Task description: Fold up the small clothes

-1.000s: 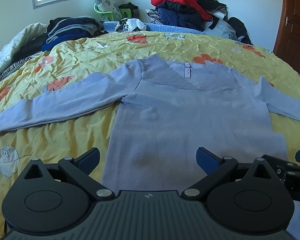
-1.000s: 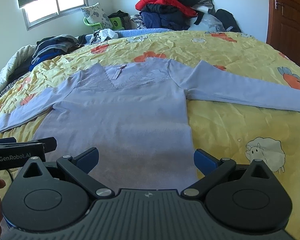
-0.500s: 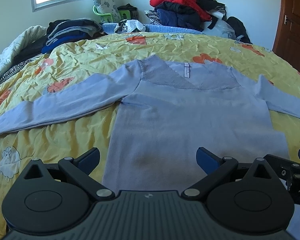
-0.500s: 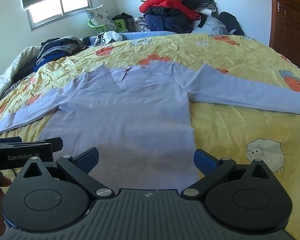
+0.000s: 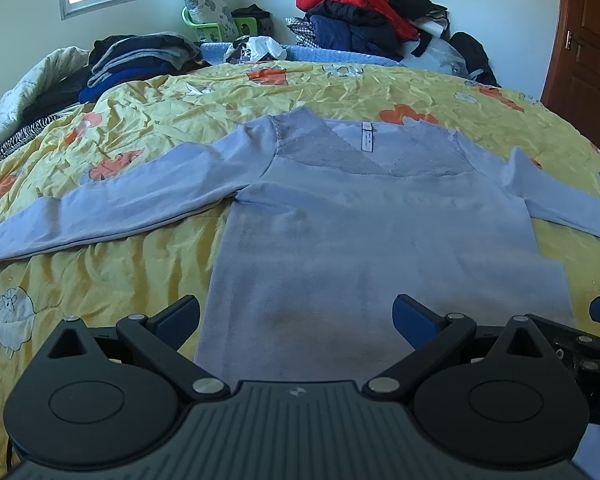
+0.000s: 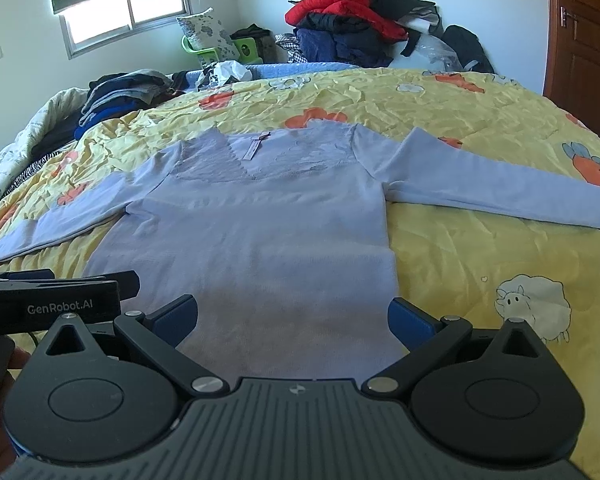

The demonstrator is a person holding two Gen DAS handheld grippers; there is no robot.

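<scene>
Sweater [image 5: 384, 248] lies flat, neckline toward the bed's [image 5: 148, 128] far edge, hem under both gaping, empty grippers; left gripper [image 5: 296, 316] nearer its left sleeve [image 5: 112, 212]

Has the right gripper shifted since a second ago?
Yes. The right gripper has drawn back slightly: the window and the sweater sit lower in its view.
</scene>
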